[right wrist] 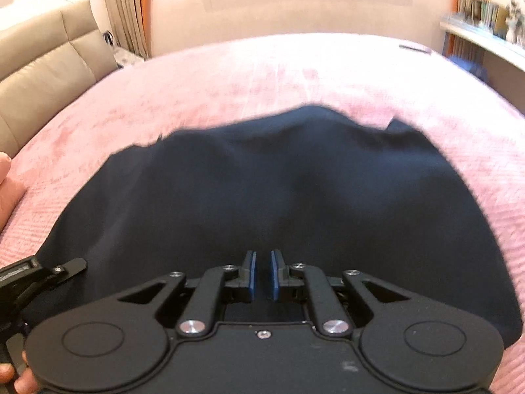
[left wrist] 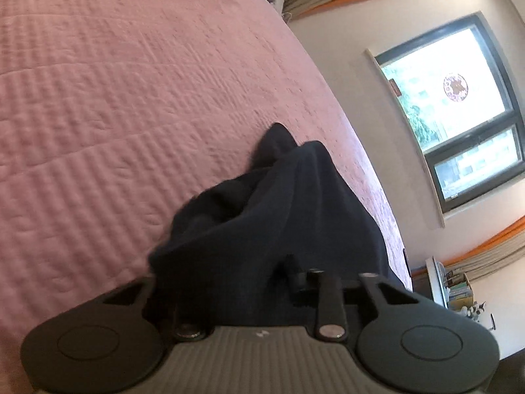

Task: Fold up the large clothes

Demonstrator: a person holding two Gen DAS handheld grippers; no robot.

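**Both grippers down on the dark garment, near edge of the bed**

Left to right, seen from the right wrist camera:

- Headboard (right wrist: 49,65), padded and beige, far left. Curtain (right wrist: 121,10) beside it.
- Left gripper (right wrist: 70,266): only a black fingertip shows at the left edge, touching the garment's near-left corner. In its own camera the fingers are buried under bunched cloth, so the pads can't be seen. Jaws read as nearly shut, and cloth rises straight out of them, so the judgement is a pinch on the garment.
- Garment (right wrist: 279,190): dark navy, spread on the pink bedspread (right wrist: 262,75), long axis running left to right across the near side of the bed. Far edge wavy and blurred.
- Right gripper (right wrist: 261,274): blue pads (right wrist: 252,274) almost together, a thin gap between them. Cloth lies directly under and ahead of the jaws. Whether a fold sits between the pads can't be told.
- Shelf (right wrist: 485,39) far right, holding books and small items, too blurred to name.

Key relation: the garment lies ahead of both jaws, stretching away toward the far side of the bed. Both grippers sit along its near edge, left one at the corner, right one near the middle.

Judged next step: carry the near edge toward the far edge. That needs the right grip confirmed first. Risk: only the left side lifts and the cloth skews.
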